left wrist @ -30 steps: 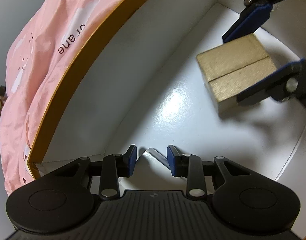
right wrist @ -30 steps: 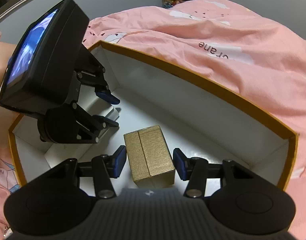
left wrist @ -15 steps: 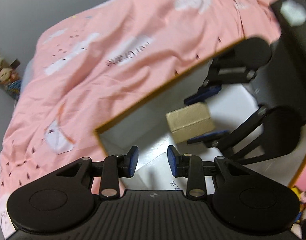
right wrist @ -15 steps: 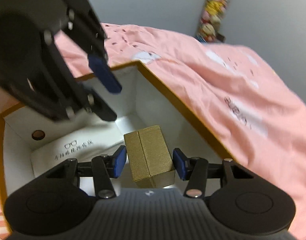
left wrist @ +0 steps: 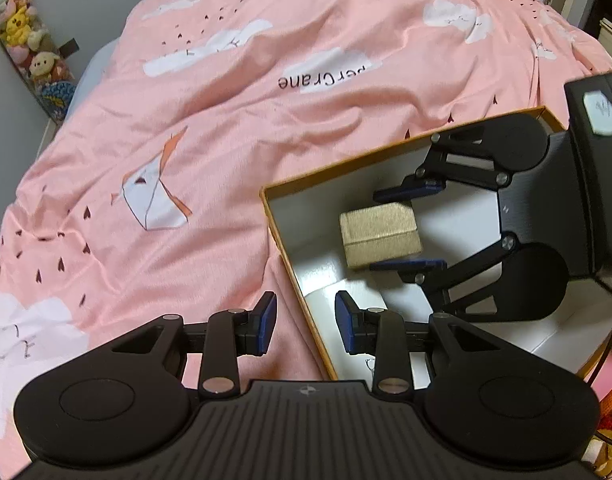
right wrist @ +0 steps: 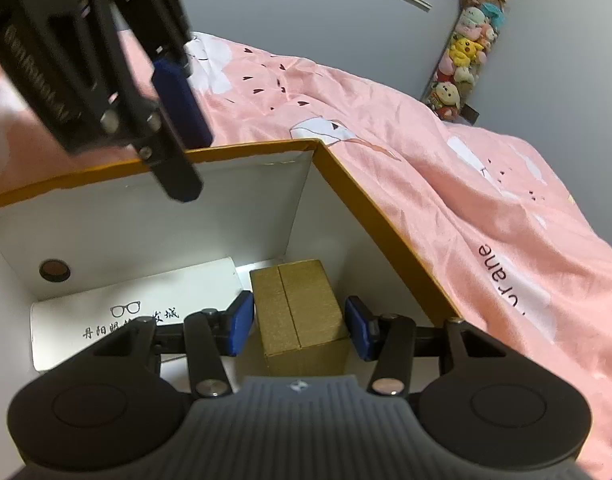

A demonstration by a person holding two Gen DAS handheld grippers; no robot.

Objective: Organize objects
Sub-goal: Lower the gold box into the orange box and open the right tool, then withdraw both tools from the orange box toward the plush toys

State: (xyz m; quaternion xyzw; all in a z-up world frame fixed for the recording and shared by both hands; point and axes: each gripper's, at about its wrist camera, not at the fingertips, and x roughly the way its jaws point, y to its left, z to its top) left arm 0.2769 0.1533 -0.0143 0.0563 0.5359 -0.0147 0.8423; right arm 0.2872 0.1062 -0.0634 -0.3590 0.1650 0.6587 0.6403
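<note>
- Gold box (right wrist: 299, 312): a small rectangular carton with a seam down the middle of its top, resting on the white floor of the storage box (right wrist: 370, 204), in the corner by the far and right walls. It reads as stiff card, probably light and possibly hollow; the matte textured faces should give friction, though hard clamping could dent the sides.
- Hold: the two long side faces are flat and parallel, the likeliest place to pinch, low enough to avoid tipping.
- Right tool (right wrist: 299, 326): fingers spread to either side of the gold box, each pad showing a narrow gap from the carton; not clamped on it.
- Left tool (left wrist: 303, 322): fingers apart and holding nothing, straddling the near-left rim of the storage box (left wrist: 293, 260) from above.
- White glasses case (right wrist: 133, 312): a flat item printed with a spectacles motif, lying on the box floor just left of the gold box.
- Support: the orange-rimmed, white-lined storage box rests on a bed under a pink duvet (left wrist: 225, 128), a soft, creased base that may let the box shift if pushed.
- Room: grey walls; a hanging column of plush toys (right wrist: 466, 52) at the far right in the right wrist view.
</note>
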